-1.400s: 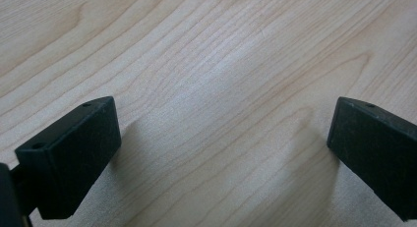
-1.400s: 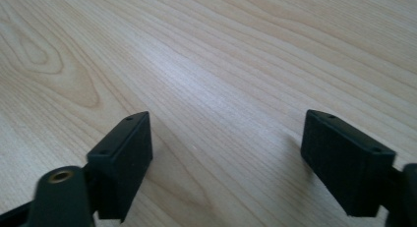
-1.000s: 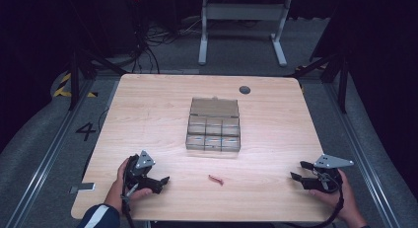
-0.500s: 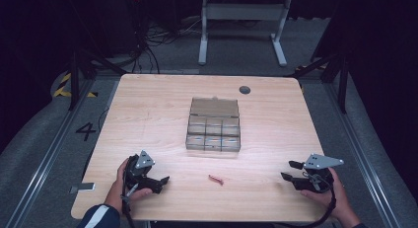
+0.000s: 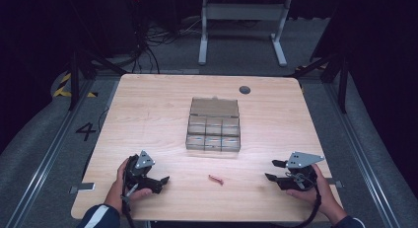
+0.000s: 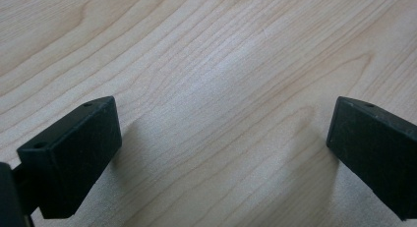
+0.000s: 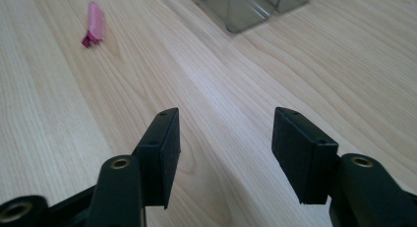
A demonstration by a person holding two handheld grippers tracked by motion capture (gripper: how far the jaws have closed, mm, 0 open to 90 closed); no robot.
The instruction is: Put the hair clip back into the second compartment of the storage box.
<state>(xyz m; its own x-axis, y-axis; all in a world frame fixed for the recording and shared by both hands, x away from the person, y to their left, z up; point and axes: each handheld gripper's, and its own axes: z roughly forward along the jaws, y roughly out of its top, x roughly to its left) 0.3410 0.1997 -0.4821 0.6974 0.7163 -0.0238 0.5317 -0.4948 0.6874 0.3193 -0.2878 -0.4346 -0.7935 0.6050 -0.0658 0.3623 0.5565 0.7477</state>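
The wooden table point(image 5: 148, 114) carries a clear compartment box point(image 5: 213, 125) at its middle, lid tipped back toward twelve o'clock, with a dark round grommet point(image 5: 244, 89) beyond it at about one o'clock. A small pink piece point(image 5: 216, 179) lies on bare wood at six o'clock from the box, between the two grippers and touching neither; nothing stands between it and either of them. In the right gripper view the pink piece point(image 7: 93, 24) sits at about eleven o'clock, well ahead of the jaws, and a corner of the box point(image 7: 251, 8) at one o'clock.

Against the frame a second ago, the right gripper point(image 5: 272, 171) has come in from the table's edge toward the pink piece, and its jaws have just been closing partway with nothing between them. The left gripper point(image 5: 164, 180) has kept its place, as have the box and the piece.

Both hands rest near the table's six o'clock edge. The right gripper points toward nine o'clock, jaws apart over bare wood. The left gripper points toward three o'clock, jaws wide apart and low over bare wood.
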